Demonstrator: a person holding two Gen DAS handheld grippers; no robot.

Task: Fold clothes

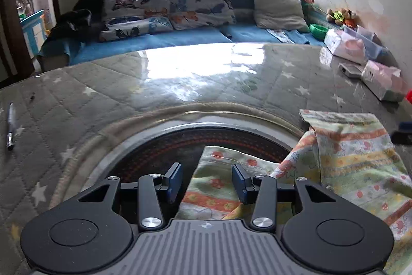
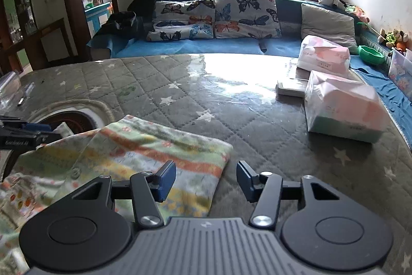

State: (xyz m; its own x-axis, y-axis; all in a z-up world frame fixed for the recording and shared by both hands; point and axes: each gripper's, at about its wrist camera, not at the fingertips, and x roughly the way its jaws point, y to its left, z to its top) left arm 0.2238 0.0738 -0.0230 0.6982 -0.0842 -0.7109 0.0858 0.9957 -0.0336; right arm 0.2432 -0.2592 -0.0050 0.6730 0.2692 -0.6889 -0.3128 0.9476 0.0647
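Black tongs (image 1: 207, 182), blue pads (image 2: 166, 181), silver screws.

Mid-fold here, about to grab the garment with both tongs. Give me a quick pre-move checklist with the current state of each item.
1. Left tongs open: ok, wide gap between the pads.
2. Right tongs open: ok.
3. Cloth between left pads: ok, the garment lies in line with the gap, though contact cannot be told.
4. Cloth between right pads: not ok, only the garment's right edge reaches the gap; the rest is bare table cover.
5. Garment flat: not ok, its left part sags into the round opening.
6. Boxes out of the fold path: ok, they sit apart to the right.
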